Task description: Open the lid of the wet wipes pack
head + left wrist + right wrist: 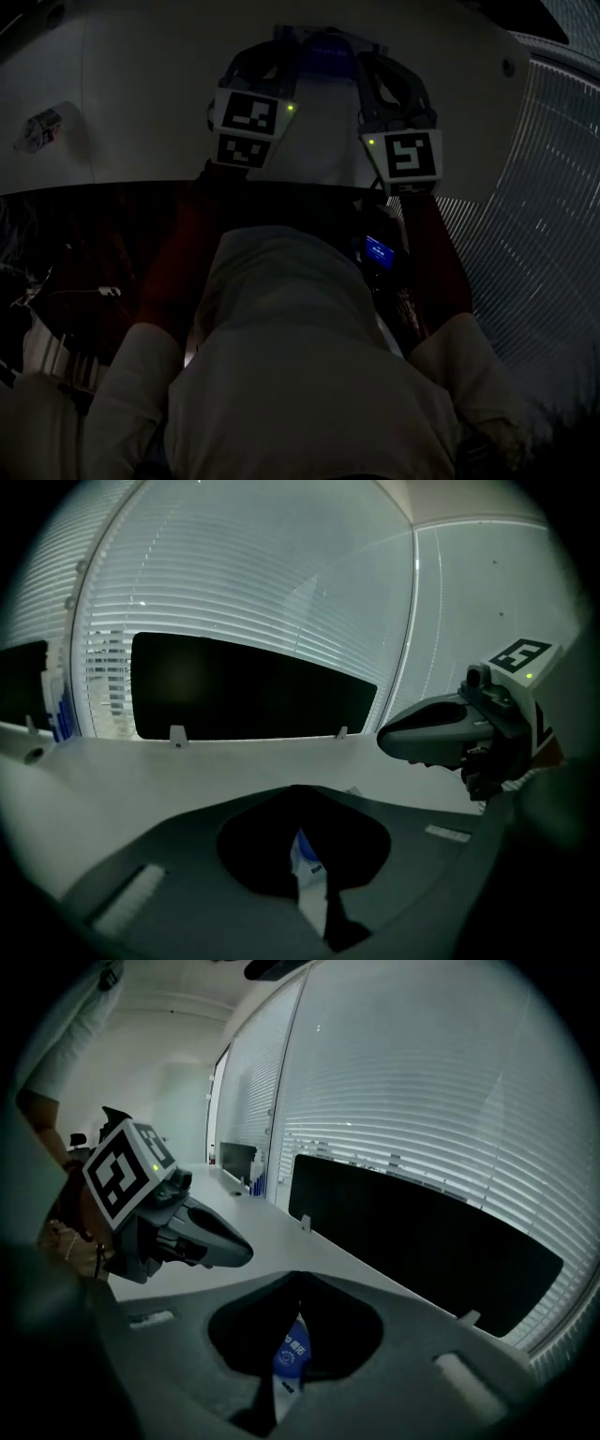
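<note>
The wet wipes pack (328,52), blue and white, hangs over the white desk (141,84) between both grippers. My left gripper (286,58) is shut on its left end. In the left gripper view only a thin white and blue sliver of the pack (307,862) shows where the jaws meet. My right gripper (367,62) is shut on the right end, and the pack's blue print (292,1354) shows pinched in its jaws. Each gripper view shows the other gripper close beside it: the right gripper (441,735), the left gripper (202,1234). The lid is hidden.
A black screen panel (244,700) stands along the desk's far edge, with window blinds (281,583) behind it. A small object (37,127) lies at the desk's left. The person's white-clad body (300,375) fills the lower head view. The room is dim.
</note>
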### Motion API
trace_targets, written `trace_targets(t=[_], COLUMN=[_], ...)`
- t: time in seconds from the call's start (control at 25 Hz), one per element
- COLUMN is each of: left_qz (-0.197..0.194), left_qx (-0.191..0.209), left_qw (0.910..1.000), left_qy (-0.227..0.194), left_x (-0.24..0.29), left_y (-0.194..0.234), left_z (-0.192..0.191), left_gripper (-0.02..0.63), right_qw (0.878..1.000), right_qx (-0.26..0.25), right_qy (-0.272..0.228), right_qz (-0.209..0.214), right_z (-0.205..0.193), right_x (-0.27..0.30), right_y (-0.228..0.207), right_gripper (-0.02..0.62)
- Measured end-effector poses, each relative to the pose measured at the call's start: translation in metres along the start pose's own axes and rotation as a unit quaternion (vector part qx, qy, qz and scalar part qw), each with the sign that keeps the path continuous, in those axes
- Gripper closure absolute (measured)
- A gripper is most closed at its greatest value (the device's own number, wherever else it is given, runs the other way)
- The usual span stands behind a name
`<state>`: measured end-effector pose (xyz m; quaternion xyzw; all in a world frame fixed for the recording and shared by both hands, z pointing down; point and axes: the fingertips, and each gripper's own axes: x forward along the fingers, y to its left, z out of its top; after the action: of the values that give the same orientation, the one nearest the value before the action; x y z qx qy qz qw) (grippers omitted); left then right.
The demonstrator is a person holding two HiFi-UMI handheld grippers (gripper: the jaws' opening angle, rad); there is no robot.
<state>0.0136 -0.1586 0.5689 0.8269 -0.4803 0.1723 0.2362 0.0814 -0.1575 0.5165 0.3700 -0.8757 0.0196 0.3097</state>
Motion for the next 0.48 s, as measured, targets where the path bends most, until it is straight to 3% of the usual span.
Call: trace_targets(t=[0.24,0.48], left_qz=[0.007,-0.018], left_qx=[-0.010,-0.004], left_qw=[0.9990,0.9962], left_qy=[0.042,0.085], left_x=[0.019,0.041], left_y=[0.014,0.004], left_z=[-0.029,-0.058], left_gripper=[0.603,0.603], right_qw=[0.996,0.982], right_qx=[-0.067,-0.115], right_qy=[0.047,0.110], right_qz=[0.039,0.102], right_z=[-0.028,-0.083], right_x=[0.031,0.048], right_y=[0.018,0.036], right_gripper=[0.594,0.592])
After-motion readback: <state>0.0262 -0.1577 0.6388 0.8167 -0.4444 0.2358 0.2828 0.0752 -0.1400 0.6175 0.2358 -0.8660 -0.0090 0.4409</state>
